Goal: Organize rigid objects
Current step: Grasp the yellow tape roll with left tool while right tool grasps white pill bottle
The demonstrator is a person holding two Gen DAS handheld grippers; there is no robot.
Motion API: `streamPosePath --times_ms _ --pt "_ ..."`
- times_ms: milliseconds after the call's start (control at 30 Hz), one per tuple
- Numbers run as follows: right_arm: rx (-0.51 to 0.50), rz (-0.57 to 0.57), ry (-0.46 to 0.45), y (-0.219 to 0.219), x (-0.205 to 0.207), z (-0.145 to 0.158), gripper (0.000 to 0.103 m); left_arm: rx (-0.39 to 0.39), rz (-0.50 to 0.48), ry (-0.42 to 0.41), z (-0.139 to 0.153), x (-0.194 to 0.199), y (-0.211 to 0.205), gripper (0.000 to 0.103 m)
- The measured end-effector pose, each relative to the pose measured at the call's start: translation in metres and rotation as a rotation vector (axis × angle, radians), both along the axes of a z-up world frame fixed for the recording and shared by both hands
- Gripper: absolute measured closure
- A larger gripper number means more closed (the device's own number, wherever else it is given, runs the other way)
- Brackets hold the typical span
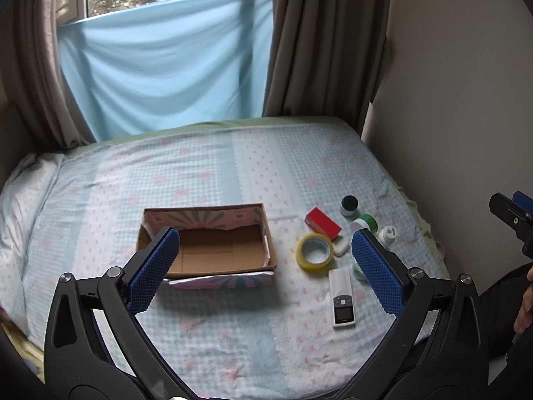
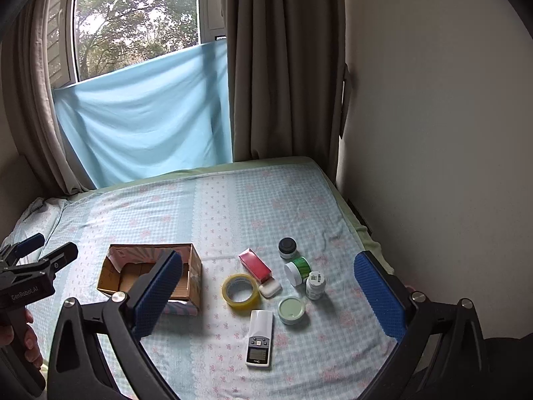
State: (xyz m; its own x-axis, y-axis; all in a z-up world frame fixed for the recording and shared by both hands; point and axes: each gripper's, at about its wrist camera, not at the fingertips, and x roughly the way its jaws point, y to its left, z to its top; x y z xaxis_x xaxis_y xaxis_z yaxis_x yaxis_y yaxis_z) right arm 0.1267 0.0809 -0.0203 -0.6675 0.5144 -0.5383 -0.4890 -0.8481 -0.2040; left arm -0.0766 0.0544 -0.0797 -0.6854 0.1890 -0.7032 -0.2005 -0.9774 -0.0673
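Your right gripper [image 2: 266,286] and left gripper [image 1: 263,263] hung spread, empty; you needed the tape roll [image 2: 240,291] squarely straddled before boxing it [image 2: 195,266].

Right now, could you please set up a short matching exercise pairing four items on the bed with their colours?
Things:
1. tape roll
2. flat box
3. remote
4. carton

Colours:
A. red
B. brown cardboard inside
C. yellow
D. white with a dark screen

Pairs: 1-C, 2-A, 3-D, 4-B
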Motion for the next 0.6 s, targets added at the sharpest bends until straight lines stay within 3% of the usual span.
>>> streamPosePath --times_ms 333,500,600 --pt "-0.079 0.007 -0.145 0.119 -0.018 -0.047 0.000 -0.055 -0.078 -0.147 -0.096 -0.020 0.108 0.000" --pt "-0.108 0.020 -0.229 0.167 -0.036 -0.098 0.000 -0.103 -0.078 -0.197 -0.165 -0.038 0.147 0.000" --pt "-0.115 0.013 -0.251 0.189 -0.047 -0.135 0.000 -0.093 -0.055 -0.222 -0.213 -0.057 0.157 0.000"
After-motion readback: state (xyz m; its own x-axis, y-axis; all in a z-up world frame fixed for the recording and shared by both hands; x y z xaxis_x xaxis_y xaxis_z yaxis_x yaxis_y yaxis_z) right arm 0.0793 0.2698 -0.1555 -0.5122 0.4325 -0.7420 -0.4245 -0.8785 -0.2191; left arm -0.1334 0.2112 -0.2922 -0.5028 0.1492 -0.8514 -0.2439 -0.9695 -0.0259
